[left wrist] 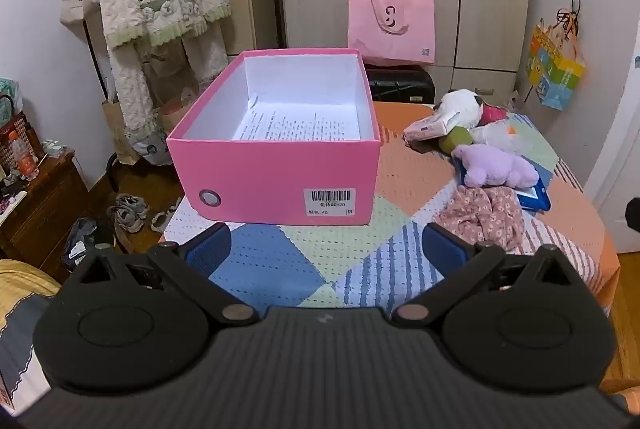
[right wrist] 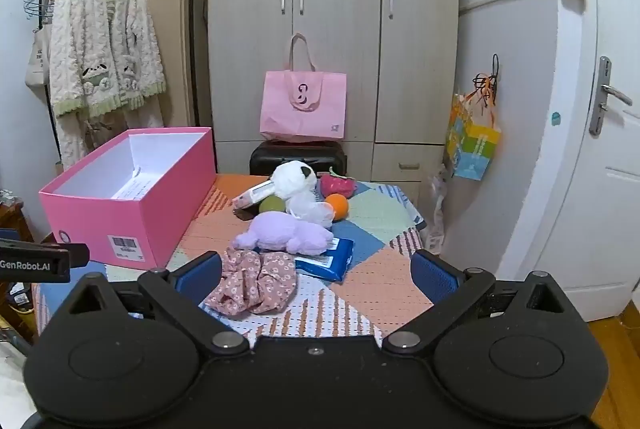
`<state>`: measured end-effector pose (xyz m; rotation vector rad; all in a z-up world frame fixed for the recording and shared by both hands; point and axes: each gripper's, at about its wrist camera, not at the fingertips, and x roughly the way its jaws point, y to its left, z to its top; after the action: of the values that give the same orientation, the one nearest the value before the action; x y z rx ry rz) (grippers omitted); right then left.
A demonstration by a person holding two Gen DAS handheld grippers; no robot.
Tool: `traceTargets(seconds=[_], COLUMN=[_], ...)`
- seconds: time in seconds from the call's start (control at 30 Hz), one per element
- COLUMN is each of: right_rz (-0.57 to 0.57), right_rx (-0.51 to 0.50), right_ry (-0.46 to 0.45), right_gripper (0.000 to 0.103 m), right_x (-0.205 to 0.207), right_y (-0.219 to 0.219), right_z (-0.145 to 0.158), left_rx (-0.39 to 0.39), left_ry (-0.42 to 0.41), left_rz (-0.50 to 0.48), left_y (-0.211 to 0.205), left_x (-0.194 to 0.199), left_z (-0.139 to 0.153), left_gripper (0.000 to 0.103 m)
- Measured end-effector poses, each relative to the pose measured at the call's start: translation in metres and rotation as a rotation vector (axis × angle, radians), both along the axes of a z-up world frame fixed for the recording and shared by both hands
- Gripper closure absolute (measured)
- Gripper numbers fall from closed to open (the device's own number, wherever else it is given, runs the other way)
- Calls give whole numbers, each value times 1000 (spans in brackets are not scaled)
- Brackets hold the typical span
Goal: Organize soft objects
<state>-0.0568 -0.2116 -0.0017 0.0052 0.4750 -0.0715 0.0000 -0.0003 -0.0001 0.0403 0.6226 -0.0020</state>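
An open pink box stands on the patchwork table with only printed paper inside. To its right lies a pile: a purple plush, a white plush, a floral pink scrunchie, a green ball, an orange ball and a red plush. My left gripper is open in front of the box, holding nothing. My right gripper is open, with the scrunchie lying just ahead near its left finger, untouched.
A blue wipes pack lies under the purple plush, and a pink carton leans on the pile. Behind the table stand a black case with a pink tote, a wardrobe, and a clothes rack at left. A door is at right.
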Motion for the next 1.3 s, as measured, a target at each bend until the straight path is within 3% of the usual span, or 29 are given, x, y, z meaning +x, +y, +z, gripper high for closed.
traceTargets(seconds=[0.2, 0.37, 1.3], right_rz=[6, 2, -2], right_rx=[35, -22, -11], right_ry=[20, 26, 22], right_gripper=[1, 1, 1], right_x=[2, 0, -3], right_y=[-6, 3, 2], right_z=[1, -1, -7], left_rx=[-28, -35, -42], left_ry=[3, 35, 48], left_rz=[-11, -24, -25], left_y=[-2, -3, 0], left_x=[0, 0, -2], left_z=[-8, -15, -10], left_gripper=[0, 0, 0])
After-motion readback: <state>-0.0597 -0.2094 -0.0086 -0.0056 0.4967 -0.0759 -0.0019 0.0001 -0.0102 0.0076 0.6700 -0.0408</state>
